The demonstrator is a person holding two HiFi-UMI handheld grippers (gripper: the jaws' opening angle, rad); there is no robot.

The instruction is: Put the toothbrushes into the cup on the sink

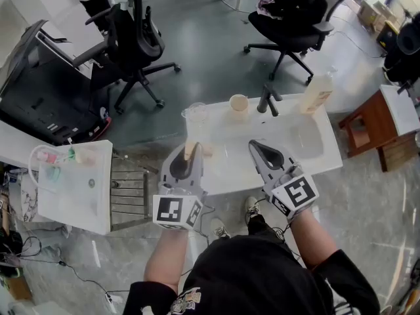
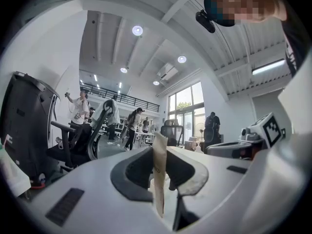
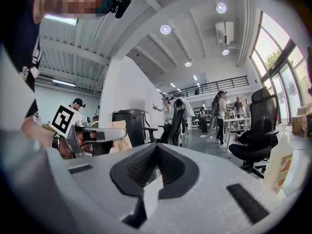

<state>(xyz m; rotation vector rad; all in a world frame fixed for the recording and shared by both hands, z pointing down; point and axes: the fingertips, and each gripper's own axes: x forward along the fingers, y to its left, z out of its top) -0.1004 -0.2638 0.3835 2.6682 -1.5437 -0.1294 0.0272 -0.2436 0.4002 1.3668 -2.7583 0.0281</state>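
I've got the left gripper point(image 1: 189, 151) pinching the toothbrush point(image 2: 159, 169) upright, just short of the clear cup point(image 1: 195, 117); right gripper point(image 1: 255, 146) pressed together, empty.

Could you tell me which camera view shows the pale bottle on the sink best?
The head view: the bottle stands whole at the sink's back edge, right of the faucet. The right gripper view catches it only at the picture's edge, warped. The left gripper view doesn't clearly show it.

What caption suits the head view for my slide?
Left tool grips a slim tan toothbrush at the white sink; right tool shut and empty; round beige cup stands beside the dark tap.
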